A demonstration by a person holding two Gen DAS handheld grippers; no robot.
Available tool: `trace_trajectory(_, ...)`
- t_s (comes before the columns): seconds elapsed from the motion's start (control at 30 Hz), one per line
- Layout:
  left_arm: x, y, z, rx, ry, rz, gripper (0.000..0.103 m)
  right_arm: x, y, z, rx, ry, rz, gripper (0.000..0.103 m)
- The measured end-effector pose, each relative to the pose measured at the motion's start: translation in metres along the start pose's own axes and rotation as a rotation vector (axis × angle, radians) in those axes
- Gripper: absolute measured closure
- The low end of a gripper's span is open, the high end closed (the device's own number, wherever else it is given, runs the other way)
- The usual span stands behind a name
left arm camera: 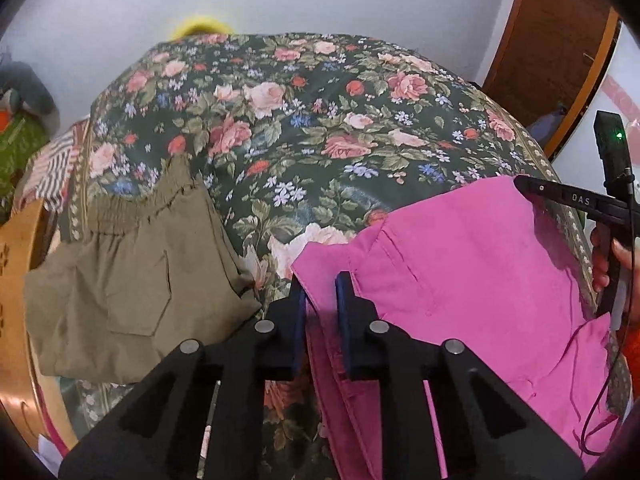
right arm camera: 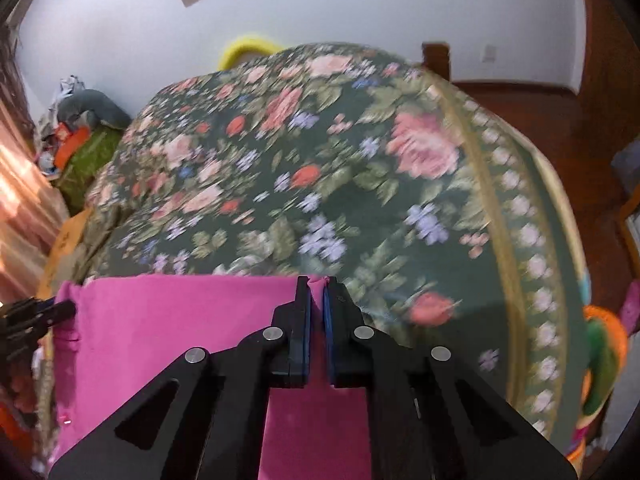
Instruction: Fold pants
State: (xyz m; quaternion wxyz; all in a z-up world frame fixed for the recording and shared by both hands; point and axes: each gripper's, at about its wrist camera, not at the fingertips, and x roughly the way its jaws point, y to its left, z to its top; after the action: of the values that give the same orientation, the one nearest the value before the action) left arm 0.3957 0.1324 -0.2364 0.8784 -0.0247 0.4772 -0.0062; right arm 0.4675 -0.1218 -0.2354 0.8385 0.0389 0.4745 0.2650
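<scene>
Pink pants (left arm camera: 472, 264) lie on a floral bedspread (left arm camera: 304, 120). My left gripper (left arm camera: 320, 280) is shut on the pants' left corner, with pink cloth between its blue pads. My right gripper (right arm camera: 318, 282) is shut on the other corner of the pink pants (right arm camera: 168, 328), with the cloth edge stretched straight to the left. The right gripper also shows in the left wrist view (left arm camera: 524, 184) at the far corner of the pants. The left gripper shows at the left edge of the right wrist view (right arm camera: 60, 310). The right wrist view is blurred.
Folded olive-green pants (left arm camera: 136, 276) lie on the bedspread to the left of the pink ones. A wooden bed frame (left arm camera: 16, 264) runs along the left. A yellow ring (right arm camera: 248, 48) shows behind the bed, and a wooden floor (right arm camera: 560, 128) lies to the right.
</scene>
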Motion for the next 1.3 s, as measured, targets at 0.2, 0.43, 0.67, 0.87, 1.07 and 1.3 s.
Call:
trace_trajectory(0.2, -0.029, 0.0, 0.016, 0.004, -0.065, 0.056, 0.09, -0.042, 0.017, 0.011, -0.067, -0.097, -0.014, 0.099)
trace_trajectory(0.43, -0.089, 0.004, 0.042, -0.008, -0.206, 0.069, 0.09, -0.132, 0.055, 0.037, -0.144, -0.291, 0.005, 0.099)
trace_trajectory(0.67, -0.128, -0.022, 0.009, 0.094, -0.232, 0.085, 0.09, -0.164, 0.077, -0.003, -0.206, -0.275, 0.024, 0.099)
trace_trajectory(0.87, -0.147, -0.041, -0.043, 0.178, -0.211, 0.12, 0.09, -0.177, 0.081, -0.064, -0.219, -0.209, 0.031, 0.099)
trace_trajectory(1.07, -0.152, -0.042, -0.101, 0.179, -0.147, 0.119, 0.091, -0.176, 0.079, -0.121, -0.205, -0.118, 0.02, 0.099)
trace_trajectory(1.3, -0.127, -0.046, -0.156, 0.181, 0.007, 0.097, 0.096, -0.153, 0.07, -0.166, -0.16, -0.008, -0.014, 0.098)
